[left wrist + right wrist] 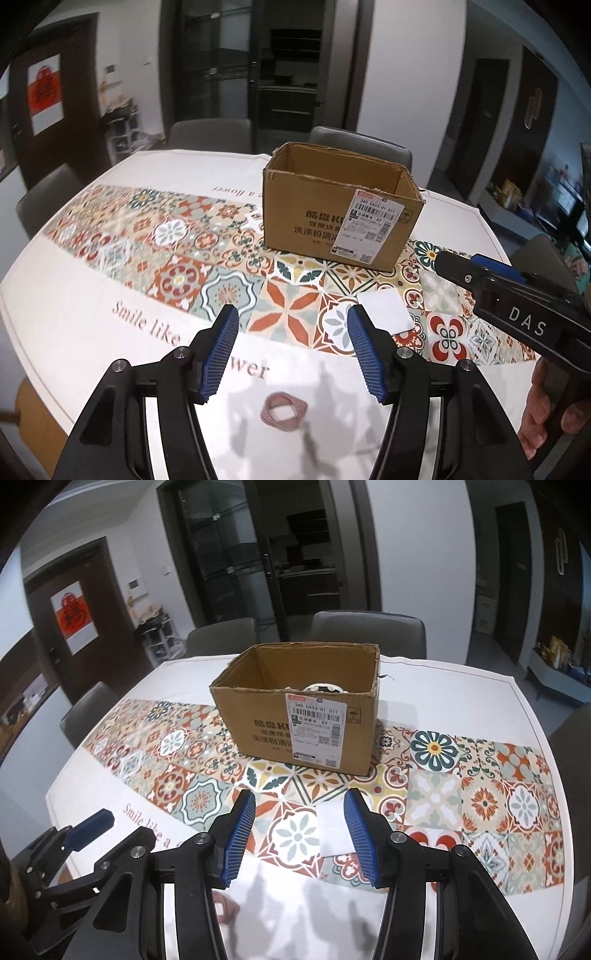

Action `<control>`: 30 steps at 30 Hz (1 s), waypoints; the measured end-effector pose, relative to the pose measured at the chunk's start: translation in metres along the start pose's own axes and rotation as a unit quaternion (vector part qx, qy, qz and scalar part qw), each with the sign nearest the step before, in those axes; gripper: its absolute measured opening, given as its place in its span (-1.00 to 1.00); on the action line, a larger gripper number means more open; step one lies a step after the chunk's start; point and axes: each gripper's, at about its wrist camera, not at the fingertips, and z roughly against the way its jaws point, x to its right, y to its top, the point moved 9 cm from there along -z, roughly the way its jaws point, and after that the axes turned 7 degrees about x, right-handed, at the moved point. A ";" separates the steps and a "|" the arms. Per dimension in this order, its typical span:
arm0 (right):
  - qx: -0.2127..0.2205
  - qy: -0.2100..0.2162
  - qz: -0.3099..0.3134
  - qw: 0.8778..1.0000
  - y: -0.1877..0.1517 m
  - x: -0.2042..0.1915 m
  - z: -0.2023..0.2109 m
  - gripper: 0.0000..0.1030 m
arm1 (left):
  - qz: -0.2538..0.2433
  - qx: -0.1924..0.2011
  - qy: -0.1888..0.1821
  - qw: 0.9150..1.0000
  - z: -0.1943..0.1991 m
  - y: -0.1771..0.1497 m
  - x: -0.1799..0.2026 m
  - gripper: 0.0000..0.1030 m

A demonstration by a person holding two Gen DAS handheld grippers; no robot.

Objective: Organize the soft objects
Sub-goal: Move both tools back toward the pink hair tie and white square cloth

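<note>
We log the white square pad (pixel 384 312) lying flat on the patterned band of the tablecloth (pixel 74 306); in the left wrist view it sits just past the tip of the left gripper's (pixel 291 323) right-hand finger, at about 1 o'clock from the gap. In the right wrist view the same pad (pixel 334 829) lies between the fingers of the right gripper (pixel 300 805), near the right-hand one. A pink ring-shaped band (pixel 283 411) rests on the plain white part of the cloth, at 6 o'clock from the pad and below the left gripper's gap; in the right wrist view it is mostly hidden behind a finger.

We see both grippers with jaws spread wide and nothing between the blue pads; neither touches the pad or the band.

The open cardboard box (pixel 341 218) stands upright on the patterned band at 12 o'clock from the pad, well apart from it, with a white shipping label on its near face. Through its open top in the right wrist view we glimpse a pale rounded item (pixel 325 688); we cannot tell what it is.

Grey chairs (pixel 367 631) stand at the far table edge, at 12 o'clock beyond the box.
</note>
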 end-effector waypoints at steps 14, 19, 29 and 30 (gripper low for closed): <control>-0.030 0.057 0.041 0.997 -0.034 0.014 -0.016 0.00 | 0.085 0.025 0.108 0.990 0.018 -0.053 -0.003 0.32; -0.040 0.061 0.052 0.996 -0.045 0.017 -0.028 0.00 | 0.120 0.007 0.128 0.984 0.011 -0.076 -0.007 0.38; -0.055 0.053 0.071 0.995 -0.069 0.024 -0.058 0.13 | 0.148 -0.005 0.176 0.973 -0.008 -0.111 -0.017 0.49; -0.056 0.054 0.072 0.994 -0.071 0.025 -0.061 0.13 | 0.147 -0.009 0.178 0.973 -0.011 -0.114 -0.017 0.49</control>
